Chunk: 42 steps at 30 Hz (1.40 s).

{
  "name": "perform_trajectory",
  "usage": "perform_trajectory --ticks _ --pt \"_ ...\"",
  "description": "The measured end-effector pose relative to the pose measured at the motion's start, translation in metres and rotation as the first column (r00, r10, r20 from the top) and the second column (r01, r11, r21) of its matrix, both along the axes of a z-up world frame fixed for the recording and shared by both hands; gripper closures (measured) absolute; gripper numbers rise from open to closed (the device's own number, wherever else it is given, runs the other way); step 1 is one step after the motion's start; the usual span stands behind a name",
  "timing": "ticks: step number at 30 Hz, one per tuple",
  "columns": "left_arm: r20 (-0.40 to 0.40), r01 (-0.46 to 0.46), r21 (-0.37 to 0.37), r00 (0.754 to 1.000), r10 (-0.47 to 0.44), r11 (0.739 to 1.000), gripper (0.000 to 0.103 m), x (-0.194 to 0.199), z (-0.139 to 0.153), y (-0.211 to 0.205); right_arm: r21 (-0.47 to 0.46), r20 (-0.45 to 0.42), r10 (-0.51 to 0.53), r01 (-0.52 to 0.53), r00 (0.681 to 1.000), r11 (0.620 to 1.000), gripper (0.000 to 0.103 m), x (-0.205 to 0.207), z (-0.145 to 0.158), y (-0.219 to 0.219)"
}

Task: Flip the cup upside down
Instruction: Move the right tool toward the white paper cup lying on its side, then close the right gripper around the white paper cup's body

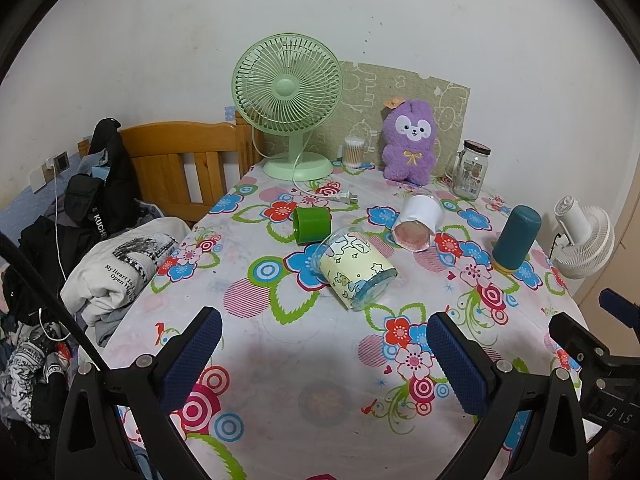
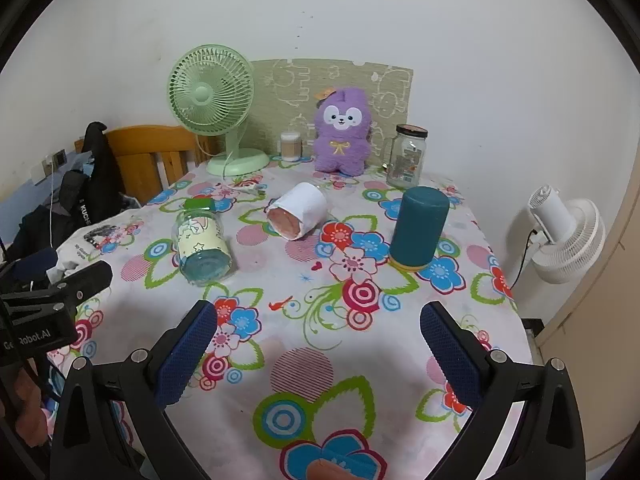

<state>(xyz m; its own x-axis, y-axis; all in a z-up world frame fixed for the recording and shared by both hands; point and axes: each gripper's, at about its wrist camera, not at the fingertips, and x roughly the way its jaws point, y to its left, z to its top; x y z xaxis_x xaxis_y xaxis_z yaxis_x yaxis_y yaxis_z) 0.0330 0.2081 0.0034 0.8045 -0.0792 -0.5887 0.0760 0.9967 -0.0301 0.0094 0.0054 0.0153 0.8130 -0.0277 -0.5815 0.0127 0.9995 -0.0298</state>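
Left tongs (image 1: 324, 334): spread wide, nothing between the blue pads, above the tabletop's near edge.
Right tongs (image 2: 319, 322): likewise spread and unladen, probably level with the left, toward the near right corner.

White wall (image 1: 440, 20) behind a floral-clothed table (image 1: 320, 360); wooden headboard (image 1: 180, 160) at left.

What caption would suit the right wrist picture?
Open right gripper hovers over floral table; teal cup stands inverted, glass cup and white cup lie sideways.
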Motion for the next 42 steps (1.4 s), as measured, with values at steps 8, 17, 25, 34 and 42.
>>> perform_trajectory --ticks 8,17,25,34,42 --pt "-0.01 0.017 0.016 1.0 -0.016 1.0 0.0 0.009 -0.003 0.004 0.02 -0.024 0.007 -0.006 1.0 1.0 0.001 0.01 -0.002 0.003" --pt "0.02 0.042 0.103 0.999 -0.044 0.994 0.0 0.033 -0.001 0.007 0.02 -0.06 -0.02 0.021 0.998 1.0 0.001 0.045 -0.006 0.006" --pt "-0.006 0.144 0.146 0.989 -0.145 0.979 0.0 0.073 -0.001 0.005 0.048 -0.127 -0.056 0.062 0.99 0.997 0.001 0.107 -0.012 0.003" --pt "-0.074 0.307 0.166 0.951 -0.299 0.937 0.0 0.132 0.001 -0.008 0.117 -0.2 -0.088 0.113 0.976 0.987 0.001 0.166 -0.025 0.0" --pt "-0.151 0.433 0.184 0.9 -0.41 0.883 0.0 0.186 -0.005 -0.017 0.148 -0.241 -0.109 0.147 0.964 0.978 0.001 0.206 -0.032 0.0"
